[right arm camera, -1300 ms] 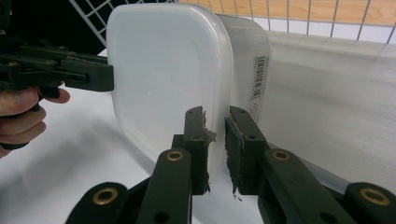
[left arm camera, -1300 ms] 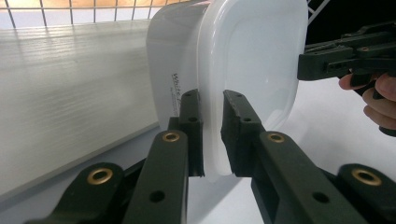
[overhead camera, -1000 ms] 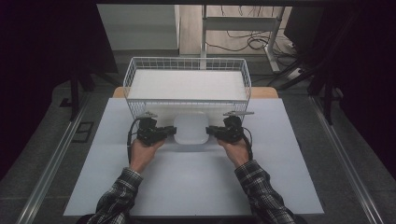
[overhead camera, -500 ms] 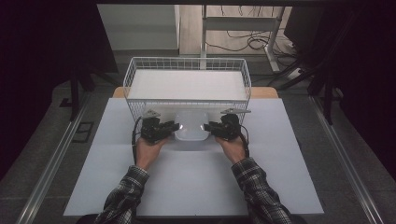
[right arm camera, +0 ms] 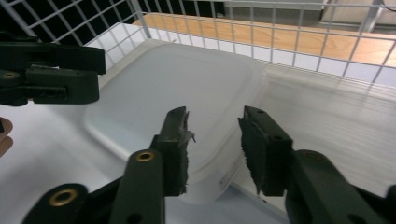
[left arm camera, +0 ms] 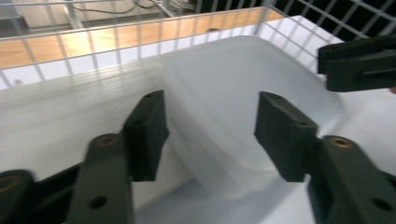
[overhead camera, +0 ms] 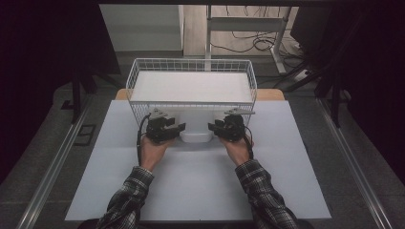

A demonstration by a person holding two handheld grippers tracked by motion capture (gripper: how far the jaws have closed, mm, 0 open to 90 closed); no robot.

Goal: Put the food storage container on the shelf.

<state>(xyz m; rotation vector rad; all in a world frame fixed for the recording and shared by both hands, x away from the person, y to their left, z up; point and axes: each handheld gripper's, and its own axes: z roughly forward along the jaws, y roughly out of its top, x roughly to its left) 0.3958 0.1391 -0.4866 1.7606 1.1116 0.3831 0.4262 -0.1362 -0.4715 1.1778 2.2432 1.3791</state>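
The white tub (overhead camera: 196,130) leans vs the wire basket (overhead camera: 192,82) near the tabletop's (overhead camera: 200,186) far edge, left gripper (overhead camera: 175,129) and right gripper (overhead camera: 216,128) flanking it w/ jaws apart, just opened, gripping nothing, prob. letting it rest there.

We see a grey floor (overhead camera: 57,157), dark surroundings, cables (overhead camera: 248,44) and a white frame (overhead camera: 248,24) behind the bench (overhead camera: 296,157).

Plaid sleeves, black two-jaw grippers

Both forearms wear dark plaid flannel sleeves (overhead camera: 128,200). The left gripper (overhead camera: 177,131) and right gripper (overhead camera: 213,128) are black, with blocky jaws, brass-ringed screw holes, grey three-cornered top plates and trailing black cables.
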